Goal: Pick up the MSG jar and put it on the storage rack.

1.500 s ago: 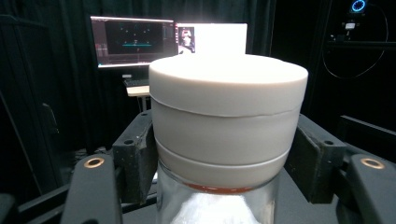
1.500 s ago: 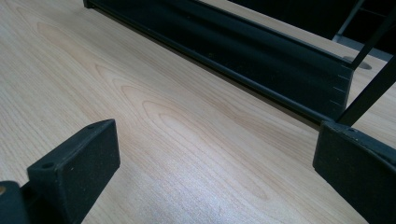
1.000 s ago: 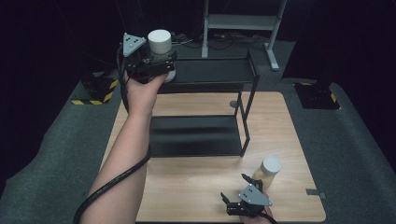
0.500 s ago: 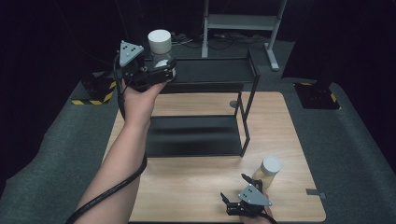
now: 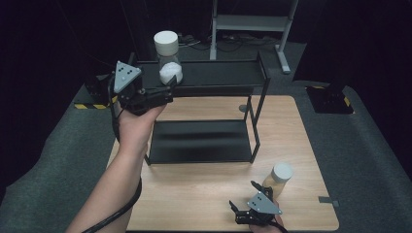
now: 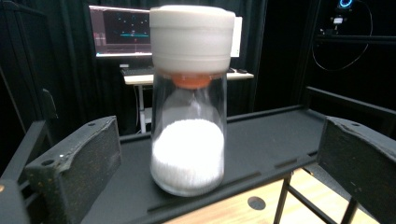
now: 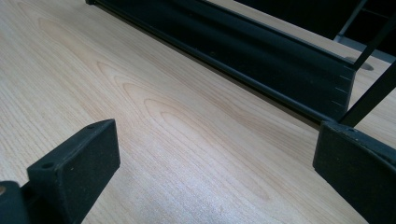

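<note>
While wooden table point(image 5: 204, 194) carries black metal two-tier rack point(image 5: 214, 77), clear glass jar point(image 6: 189, 107), white cap, white powder, stands upright on top shelf: placed, by my guess. Left gripper point(image 5: 163, 93) jaws wide, apart from jar. Second capped jar point(image 5: 278, 178) waits near wide-open right gripper point(image 5: 245, 206).

Wooden table and black two-tier rack carry two jars.

A light wooden table point(image 5: 204, 194) holds a black metal rack point(image 5: 257, 116) across its far half. A clear jar of white powder point(image 5: 168, 60), white-capped, stands upright at the left end of the rack's top shelf. A second white-lidded jar point(image 5: 279, 178) stands on the table's near right.
</note>
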The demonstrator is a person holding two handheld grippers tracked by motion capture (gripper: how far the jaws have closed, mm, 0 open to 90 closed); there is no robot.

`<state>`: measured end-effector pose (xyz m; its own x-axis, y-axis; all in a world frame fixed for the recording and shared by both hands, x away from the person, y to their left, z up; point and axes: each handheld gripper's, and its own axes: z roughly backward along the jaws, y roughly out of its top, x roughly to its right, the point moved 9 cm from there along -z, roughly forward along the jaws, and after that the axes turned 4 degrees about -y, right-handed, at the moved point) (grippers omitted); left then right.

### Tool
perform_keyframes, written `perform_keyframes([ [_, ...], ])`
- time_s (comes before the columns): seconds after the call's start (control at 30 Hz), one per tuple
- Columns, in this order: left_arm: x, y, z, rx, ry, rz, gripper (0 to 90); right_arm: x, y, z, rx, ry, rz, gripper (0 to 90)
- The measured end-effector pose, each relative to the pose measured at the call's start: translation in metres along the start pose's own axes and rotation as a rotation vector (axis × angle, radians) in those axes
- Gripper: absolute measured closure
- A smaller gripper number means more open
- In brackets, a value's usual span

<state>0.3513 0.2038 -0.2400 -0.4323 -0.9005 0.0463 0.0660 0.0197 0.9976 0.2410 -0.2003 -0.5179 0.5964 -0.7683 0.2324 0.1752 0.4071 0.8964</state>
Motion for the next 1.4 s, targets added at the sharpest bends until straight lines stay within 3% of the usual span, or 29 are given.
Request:
perform_keyframes([
  [0.43, 0.005, -0.030, 0.034, -0.018, -0.018, -0.012, 0.4, 0.000, 0.000, 0.000, -0.003, -0.001, 0.004, 0.0],
  [0.6, 0.007, -0.049, 0.046, -0.043, -0.025, -0.014, 0.4, -0.001, 0.000, 0.000, -0.003, -0.002, 0.008, 0.0],
  [0.83, 0.008, -0.071, 0.055, -0.074, -0.032, -0.012, 0.4, -0.001, 0.000, 0.000, -0.003, -0.003, 0.010, 0.0],
  [1.17, 0.008, -0.120, 0.062, -0.142, -0.044, -0.002, 0.4, -0.001, 0.000, 0.000, -0.004, -0.004, 0.011, 0.0],
  [1.4, 0.007, -0.145, 0.066, -0.178, -0.054, 0.006, 0.4, -0.002, 0.000, 0.000, -0.004, -0.006, 0.013, 0.0],
])
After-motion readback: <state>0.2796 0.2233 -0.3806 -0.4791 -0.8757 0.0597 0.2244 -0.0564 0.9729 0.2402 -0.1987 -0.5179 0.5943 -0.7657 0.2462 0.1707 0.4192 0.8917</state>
